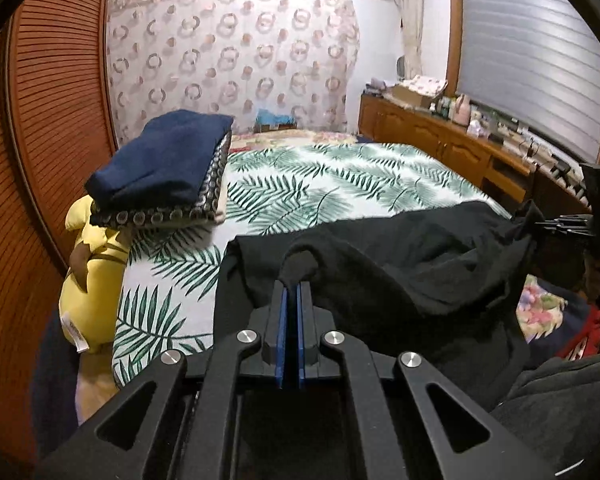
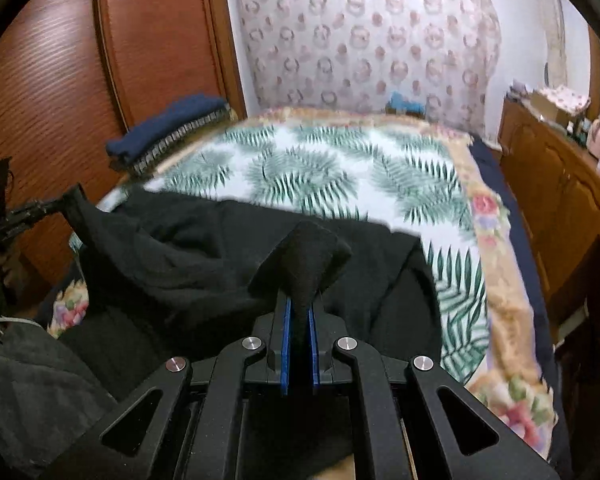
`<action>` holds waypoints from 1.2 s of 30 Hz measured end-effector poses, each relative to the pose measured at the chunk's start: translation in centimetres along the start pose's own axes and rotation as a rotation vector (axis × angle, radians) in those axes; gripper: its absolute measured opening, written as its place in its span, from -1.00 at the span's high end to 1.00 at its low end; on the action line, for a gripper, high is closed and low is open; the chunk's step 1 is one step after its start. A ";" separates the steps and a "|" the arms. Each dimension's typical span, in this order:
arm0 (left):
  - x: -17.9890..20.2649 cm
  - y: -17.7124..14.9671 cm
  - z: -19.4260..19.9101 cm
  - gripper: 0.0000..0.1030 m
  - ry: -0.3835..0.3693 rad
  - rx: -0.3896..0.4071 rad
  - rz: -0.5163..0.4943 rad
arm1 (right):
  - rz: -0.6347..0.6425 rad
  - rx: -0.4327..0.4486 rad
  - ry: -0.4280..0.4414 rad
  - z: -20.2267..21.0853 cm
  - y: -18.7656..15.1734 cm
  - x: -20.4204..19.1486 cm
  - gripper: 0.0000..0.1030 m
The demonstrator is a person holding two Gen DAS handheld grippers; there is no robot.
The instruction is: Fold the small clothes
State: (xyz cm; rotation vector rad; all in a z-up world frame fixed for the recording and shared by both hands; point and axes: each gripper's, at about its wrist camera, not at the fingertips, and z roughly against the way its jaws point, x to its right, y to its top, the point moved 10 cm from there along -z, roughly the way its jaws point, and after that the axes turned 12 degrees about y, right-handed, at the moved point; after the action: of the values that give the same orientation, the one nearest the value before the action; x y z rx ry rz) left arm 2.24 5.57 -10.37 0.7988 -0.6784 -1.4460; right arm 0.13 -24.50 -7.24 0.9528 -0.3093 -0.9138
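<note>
Both-handed, the left gripper (image 1: 292, 284) and right gripper (image 2: 300, 300) each pinch a bunched edge of the black garment (image 1: 400, 264), jaws nearly closed, holding it stretched over the leaf-print bedspread (image 1: 320, 176).

Clearly a home bedroom. Fills the middle of both views with a bed (image 1: 340, 176) under a palm-leaf cover (image 2: 320, 168). Shows louvered wooden wardrobe doors (image 1: 52, 120) at left, a patterned curtain (image 1: 228, 52) at top center, a cluttered wooden sideboard (image 1: 440, 136) and window blind (image 1: 532, 48) at right.
</note>
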 end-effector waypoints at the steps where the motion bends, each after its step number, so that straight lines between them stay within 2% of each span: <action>1: 0.0 -0.2 -0.1 0.93 0.005 -0.003 -0.003 | -0.006 -0.010 -0.006 -0.3 0.0 0.0 0.86; 3: -0.1 -0.2 0.0 0.92 0.008 0.000 -0.004 | -0.015 -0.030 -0.021 -0.6 -0.2 0.3 0.86; 8: -0.4 1.0 1.2 0.58 0.023 0.067 -0.011 | -0.003 -0.034 -0.005 0.3 0.7 -0.4 0.80; 10: -0.6 1.7 1.5 0.17 0.019 0.089 -0.005 | 0.009 -0.033 -0.002 0.6 1.0 -0.6 0.80; 12: -0.7 2.1 1.5 0.07 0.010 0.100 0.002 | 0.015 -0.027 0.002 0.9 1.2 -0.9 0.77; 15: -0.9 2.3 0.7 -0.23 0.013 0.079 0.008 | 0.016 -0.009 -0.001 1.5 1.3 -0.5 0.67; 16: -0.9 2.3 0.3 -0.37 0.008 0.075 0.010 | 0.017 -0.003 -0.007 1.5 1.3 -0.3 0.58; 19: -1.1 2.3 -1.1 -0.57 0.001 0.061 0.028 | 0.010 0.019 -0.026 2.0 1.7 0.4 0.35; 22: -1.5 2.3 -3.0 -0.58 -0.003 0.031 0.063 | 0.010 0.035 -0.057 1.9 2.2 1.6 0.13; 26: -2.6 2.4 -5.8 -0.58 0.037 -0.004 0.099 | 0.009 0.053 -0.074 1.1 3.1 2.5 0.07; 30: -3.0 2.6 -8.3 -0.58 0.072 -0.027 0.079 | -0.014 0.059 -0.090 -1.2 3.8 4.4 -0.04; 36: -3.5 2.7 -11.7 -0.58 0.082 -0.093 0.093 | -0.057 0.021 -0.130 -5.6 4.2 8.2 -0.09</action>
State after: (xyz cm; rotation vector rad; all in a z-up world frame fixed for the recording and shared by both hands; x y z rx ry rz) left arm 13.23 9.67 -14.79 0.7407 -0.5748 -1.3437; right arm 10.69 -26.70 -8.31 0.9269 -0.4048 -1.0292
